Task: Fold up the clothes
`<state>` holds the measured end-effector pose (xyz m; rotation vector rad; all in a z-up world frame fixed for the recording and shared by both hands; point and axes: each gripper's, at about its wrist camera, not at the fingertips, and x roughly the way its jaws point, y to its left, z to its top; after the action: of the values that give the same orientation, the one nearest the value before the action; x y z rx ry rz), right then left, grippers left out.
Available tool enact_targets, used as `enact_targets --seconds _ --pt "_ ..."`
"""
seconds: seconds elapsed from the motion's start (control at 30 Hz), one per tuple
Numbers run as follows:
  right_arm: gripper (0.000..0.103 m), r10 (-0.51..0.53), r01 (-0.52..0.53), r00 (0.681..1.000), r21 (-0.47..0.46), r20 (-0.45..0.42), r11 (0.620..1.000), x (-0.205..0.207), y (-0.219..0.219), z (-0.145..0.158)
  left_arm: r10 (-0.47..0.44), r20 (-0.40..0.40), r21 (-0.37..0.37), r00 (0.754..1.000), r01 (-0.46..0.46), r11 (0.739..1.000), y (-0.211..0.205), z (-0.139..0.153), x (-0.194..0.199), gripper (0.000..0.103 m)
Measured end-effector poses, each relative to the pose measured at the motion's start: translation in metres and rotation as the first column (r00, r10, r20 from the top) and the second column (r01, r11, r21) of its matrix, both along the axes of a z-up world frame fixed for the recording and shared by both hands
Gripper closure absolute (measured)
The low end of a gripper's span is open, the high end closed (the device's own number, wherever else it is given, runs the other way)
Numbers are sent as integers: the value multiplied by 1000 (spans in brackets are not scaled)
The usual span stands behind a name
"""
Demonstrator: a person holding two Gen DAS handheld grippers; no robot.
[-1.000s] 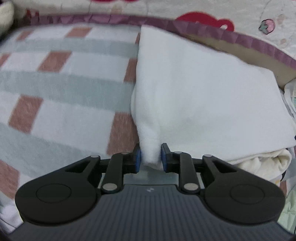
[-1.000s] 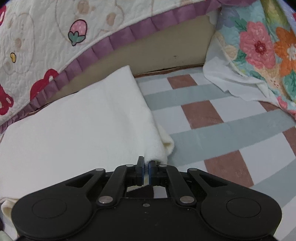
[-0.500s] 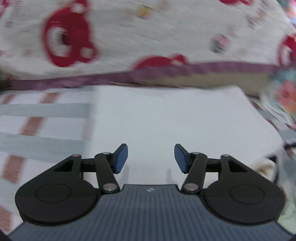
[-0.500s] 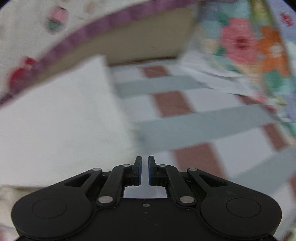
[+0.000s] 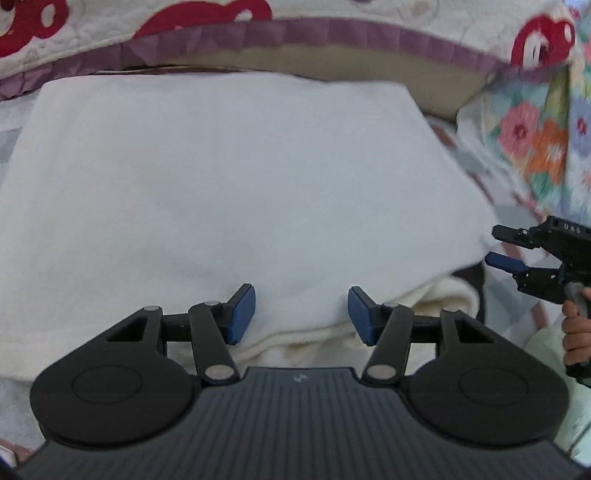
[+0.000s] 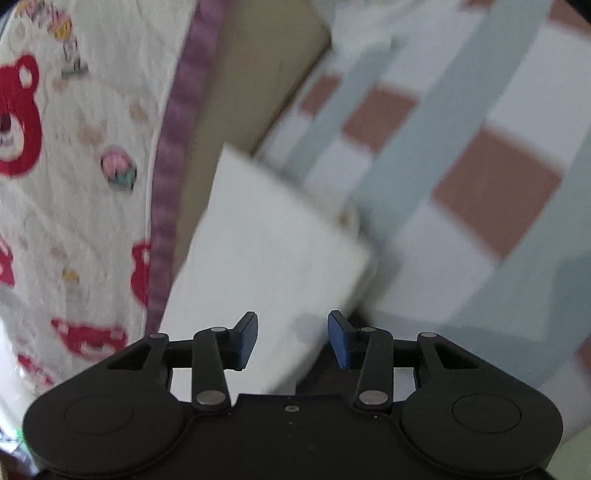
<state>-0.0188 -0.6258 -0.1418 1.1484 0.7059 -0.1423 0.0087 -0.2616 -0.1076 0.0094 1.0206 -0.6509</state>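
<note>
A folded white garment (image 5: 236,177) lies flat on the checked bed sheet (image 6: 495,192), its far edge against a bear-print quilt (image 5: 92,29) with a purple border. The left tongs (image 5: 301,314) hover released over its near edge, blue pads apart and gripping nothing. At the garment's right corner the right tongs (image 5: 498,247), held in a person's hand (image 5: 576,332), are opening; no cloth is pinched between them.
</note>
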Motion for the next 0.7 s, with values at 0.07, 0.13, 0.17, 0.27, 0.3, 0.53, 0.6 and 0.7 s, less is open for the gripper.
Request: enact_targets --seconds 0.07,0.13,0.17,0.27,0.3,0.53,0.6,0.7 --pt "55 46 -46 999 13 -19 999 8 15 -6 -26 35 26 999 25 999 -5 -4 -5 48" --pt "55 61 -61 998 5 -17 998 16 24 -8 -46 61 42 997 43 998 -7 -7 -12 48" --pt "52 65 -65 998 1 -15 998 20 28 -9 -58 73 53 996 55 997 -7 -6 -14 48" --pt "52 31 -30 999 -28 19 999 29 37 -10 -78 92 76 993 71 995 -11 -4 -18 48" --pt "52 13 -11 999 -43 36 999 31 38 -11 -79 96 68 992 73 995 -11 -3 -16 49" --pt "50 -81 89 994 -115 77 989 52 53 -9 -36 262 -49 964 50 998 -2 15 -19 51" --pt "50 -66 76 995 -131 80 988 58 53 -8 -37 144 -139 989 58 989 -2 4 -9 51" --pt "48 8 11 997 -251 73 968 73 59 0 -41 -7 -158 999 39 987 -7 -17 -1 53"
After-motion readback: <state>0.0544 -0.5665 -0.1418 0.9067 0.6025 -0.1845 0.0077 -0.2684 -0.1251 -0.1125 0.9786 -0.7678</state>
